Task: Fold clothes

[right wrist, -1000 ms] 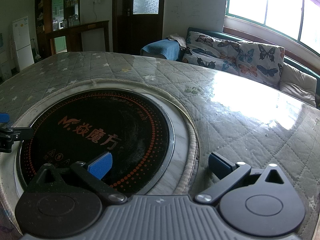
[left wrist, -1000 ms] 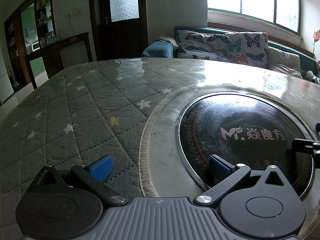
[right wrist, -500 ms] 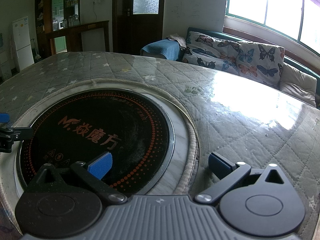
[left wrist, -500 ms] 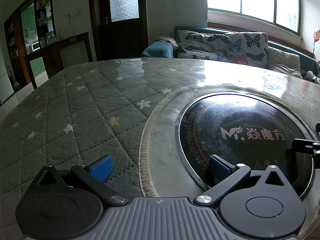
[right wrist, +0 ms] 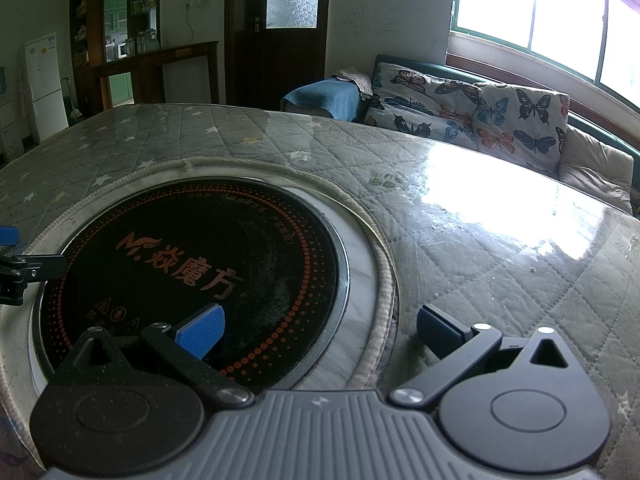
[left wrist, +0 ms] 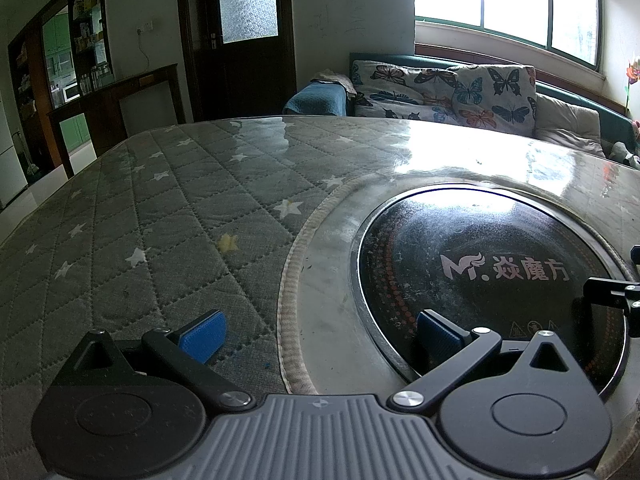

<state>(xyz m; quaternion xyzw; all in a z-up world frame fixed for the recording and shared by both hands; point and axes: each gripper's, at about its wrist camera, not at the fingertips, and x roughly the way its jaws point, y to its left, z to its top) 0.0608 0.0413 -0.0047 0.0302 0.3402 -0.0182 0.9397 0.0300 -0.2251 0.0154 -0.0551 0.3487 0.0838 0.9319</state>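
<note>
No garment shows in either view. My left gripper [left wrist: 320, 336] hangs open just above the table, its blue pads wide apart with nothing between them; one pad is over the quilted cover, the other over the black cooktop disc [left wrist: 492, 280]. My right gripper [right wrist: 320, 330] is open too and holds nothing, straddling the right rim of the same disc [right wrist: 192, 272]. Each gripper's finger pokes into the other's view: the right gripper's finger [left wrist: 612, 294] at the far right edge, the left gripper's finger [right wrist: 28, 270] at the far left edge.
The grey star-patterned quilted table cover [left wrist: 152, 232] lies under a glossy clear sheet. A sofa with butterfly cushions [left wrist: 452, 88] and a blue cloth on its arm [left wrist: 316, 100] stands behind the table, under a window. A dark door [left wrist: 240, 36], shelves and a white fridge [right wrist: 44, 84] are at the back left.
</note>
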